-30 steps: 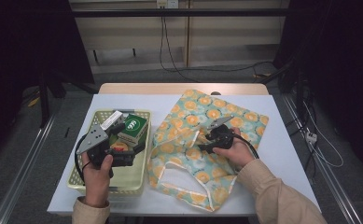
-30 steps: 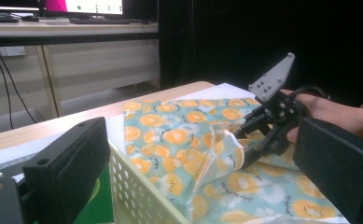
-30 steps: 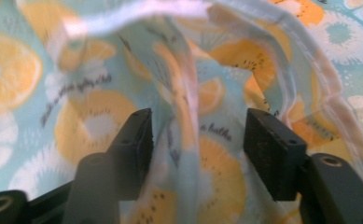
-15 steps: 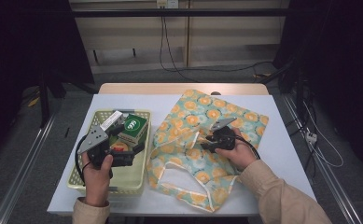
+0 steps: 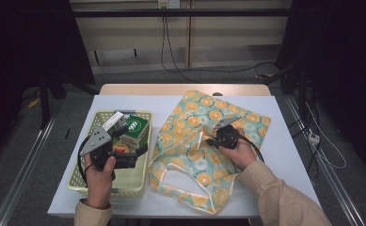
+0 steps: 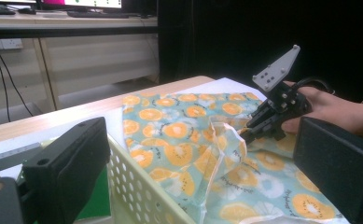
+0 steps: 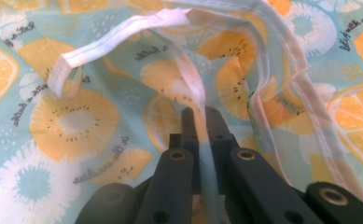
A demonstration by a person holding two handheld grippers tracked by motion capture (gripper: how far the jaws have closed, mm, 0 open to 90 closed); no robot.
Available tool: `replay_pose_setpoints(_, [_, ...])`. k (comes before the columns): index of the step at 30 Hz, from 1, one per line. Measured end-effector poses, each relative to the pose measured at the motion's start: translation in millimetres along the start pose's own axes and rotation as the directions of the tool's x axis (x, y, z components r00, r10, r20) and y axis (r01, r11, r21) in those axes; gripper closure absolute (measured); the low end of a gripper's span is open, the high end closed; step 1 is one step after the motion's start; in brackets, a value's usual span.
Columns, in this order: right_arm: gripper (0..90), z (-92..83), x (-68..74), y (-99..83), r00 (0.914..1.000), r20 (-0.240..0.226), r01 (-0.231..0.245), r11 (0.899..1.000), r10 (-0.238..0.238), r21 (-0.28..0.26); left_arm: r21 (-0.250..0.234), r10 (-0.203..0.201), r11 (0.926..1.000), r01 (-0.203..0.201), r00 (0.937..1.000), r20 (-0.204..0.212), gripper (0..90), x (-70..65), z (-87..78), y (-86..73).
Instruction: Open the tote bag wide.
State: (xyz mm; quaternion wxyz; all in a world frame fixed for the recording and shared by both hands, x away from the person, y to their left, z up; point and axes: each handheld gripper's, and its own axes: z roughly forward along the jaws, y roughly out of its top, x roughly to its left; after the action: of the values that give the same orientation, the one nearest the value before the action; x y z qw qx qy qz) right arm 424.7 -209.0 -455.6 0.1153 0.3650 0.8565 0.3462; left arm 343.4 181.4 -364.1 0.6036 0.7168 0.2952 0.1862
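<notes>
From above, we see a white table with a pale teal fabric tote bag printed with orange citrus slices spread over its middle and right. The right gripper rests on the bag near its open mouth. To the left, a pale yellow perforated plastic basket holds a green box, and the left gripper hangs over the basket.

In the left gripper view, its two black jaws stand wide apart with nothing between them, the basket wall below. Beyond, the right gripper pinches a raised fold of the bag.

In the right gripper view, the jaws have just been closing and now sit tight on the bag's white-trimmed edge; the cloth between them looks like a single layer, though blur makes that uncertain
</notes>
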Motion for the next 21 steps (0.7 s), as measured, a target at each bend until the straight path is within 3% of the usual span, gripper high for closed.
replay_pose_setpoints(3, [90.0, -0.9, 2.2, 2.8, 1.0, -0.006, 0.006, 1.0, -0.006, 0.018, -0.009, -0.012, 0.9999, 0.012, 0.9999, -0.001, 3.7, 0.1, -0.5, 0.9])
replay_pose_setpoints(5, [90.0, -3.6, 7.1, 3.5, 0.9984, -0.055, -0.015, 1.0, 0.017, 0.026, -0.011, -0.009, 0.9999, 0.009, 1.0, -0.001, 3.7, 0.5, -0.9, 1.8])
replay_pose_setpoints(10, [90.0, -16.6, 31.1, 8.4, 0.9883, -0.15, 0.032, 0.999, -0.028, 0.022, -0.011, 0.001, 0.9999, 0.0, 1.0, 0.004, 3.7, 0.0, 0.2, 2.5])
replay_pose_setpoints(11, [90.0, -18.8, 32.8, 9.9, 0.9883, -0.147, 0.043, 0.999, -0.04, 0.015, -0.013, -0.003, 0.9999, 0.003, 1.0, 0.005, 3.7, -0.4, 0.4, 2.4])
replay_pose_setpoints(13, [89.7, -21.4, 28.0, 12.7, 0.9901, -0.139, 0.021, 1.0, -0.023, -0.016, -0.011, -0.002, 0.9999, 0.002, 1.0, 0.004, 3.7, -1.2, 0.5, 2.4])
replay_pose_setpoints(15, [88.9, -21.4, 17.2, 15.7, 0.9959, -0.088, 0.018, 0.999, -0.021, -0.033, -0.012, 0.0, 0.9999, 0.001, 1.0, 0.009, 3.7, -1.5, 0.7, 2.9])
replay_pose_setpoints(18, [86.0, -14.8, -1.8, 15.9, 0.9967, -0.068, -0.05, 0.995, 0.045, -0.085, -0.016, -0.003, 0.9999, 0.003, 1.0, 0.008, 3.7, -1.3, 0.9, 3.5])
replay_pose_setpoints(21, [75.6, -1.5, -9.5, 11.5, 0.9985, -0.029, -0.047, 0.997, 0.045, -0.063, -0.014, 0.0, 0.9999, 0.0, 1.0, 0.008, 3.7, 0.4, 1.4, 3.4])
